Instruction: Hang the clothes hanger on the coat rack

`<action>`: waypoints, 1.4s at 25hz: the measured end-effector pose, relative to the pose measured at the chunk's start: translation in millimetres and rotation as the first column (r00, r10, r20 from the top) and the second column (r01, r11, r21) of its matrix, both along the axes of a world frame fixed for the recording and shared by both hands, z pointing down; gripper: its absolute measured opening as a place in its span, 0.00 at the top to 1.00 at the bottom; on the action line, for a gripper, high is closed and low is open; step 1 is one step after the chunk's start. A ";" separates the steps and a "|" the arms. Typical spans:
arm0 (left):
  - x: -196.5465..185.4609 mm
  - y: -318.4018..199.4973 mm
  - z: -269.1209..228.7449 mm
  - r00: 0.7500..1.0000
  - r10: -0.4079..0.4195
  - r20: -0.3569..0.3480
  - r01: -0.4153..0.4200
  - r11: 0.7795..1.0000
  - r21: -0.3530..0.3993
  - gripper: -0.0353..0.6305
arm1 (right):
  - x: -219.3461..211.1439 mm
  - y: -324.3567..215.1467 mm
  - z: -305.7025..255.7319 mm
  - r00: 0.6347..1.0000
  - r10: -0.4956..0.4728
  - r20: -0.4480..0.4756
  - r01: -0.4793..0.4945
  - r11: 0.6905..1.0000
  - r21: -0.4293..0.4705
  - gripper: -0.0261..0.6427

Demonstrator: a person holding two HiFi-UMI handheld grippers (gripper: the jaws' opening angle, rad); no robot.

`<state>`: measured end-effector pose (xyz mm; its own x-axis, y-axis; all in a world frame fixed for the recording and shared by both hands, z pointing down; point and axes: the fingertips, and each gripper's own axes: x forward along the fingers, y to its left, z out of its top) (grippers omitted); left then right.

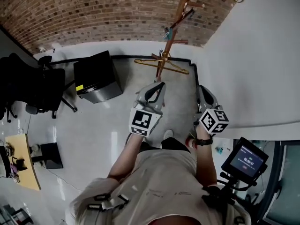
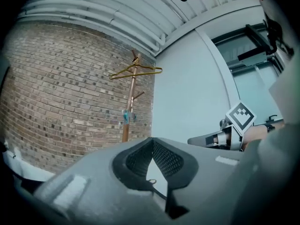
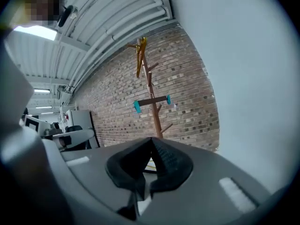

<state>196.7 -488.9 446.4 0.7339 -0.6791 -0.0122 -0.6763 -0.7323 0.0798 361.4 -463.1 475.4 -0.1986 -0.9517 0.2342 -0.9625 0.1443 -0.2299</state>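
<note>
One brick wall (image 1: 93,13) across the back. One wooden coat rack (image 1: 174,25) at 12 o'clock from the person, near the corner with the white wall (image 1: 262,55). One black cabinet (image 1: 96,76) at 10 o'clock, one black chair (image 1: 33,90) at 9, one wooden desk (image 1: 23,165) at 8 and one lit screen (image 1: 246,162) at 4. Two grippers: left gripper (image 1: 158,85) and right gripper (image 1: 201,89), side by side, apart, both aimed at the rack. Left fingers (image 2: 166,161) are clenched tip to tip on nothing; right fingers (image 3: 166,161) are also clenched and empty. Two gold hangers: one clothes hanger (image 2: 136,71) hangs at the rack's top, and a second hanger (image 1: 161,62) sits low at the rack's foot, just at 12 o'clock of the left gripper. Two teal caps (image 3: 136,107) on one cross peg.
</note>
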 end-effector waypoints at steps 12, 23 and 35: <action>54.9 107.0 -41.5 0.990 -0.143 0.003 0.143 0.989 0.027 0.95 | -7.9 115.9 -58.7 0.988 -0.151 -0.023 0.153 0.965 0.212 0.97; 100.2 211.0 8.5 0.956 -0.260 0.139 0.269 0.962 -0.054 0.95 | 48.4 215.9 -11.1 0.980 -0.198 -0.023 0.199 0.973 0.119 0.96; 116.7 247.1 -83.8 0.981 -0.193 0.009 0.190 0.973 0.132 0.95 | 38.3 237.3 -100.0 0.977 -0.135 -0.164 0.177 0.944 0.278 0.97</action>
<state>313.4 -241.8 362.6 0.5916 -0.8006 -0.0952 -0.8053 -0.5924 -0.0236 399.7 -225.9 375.4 -0.3356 -0.9419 -0.0107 -0.9417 0.3358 -0.0200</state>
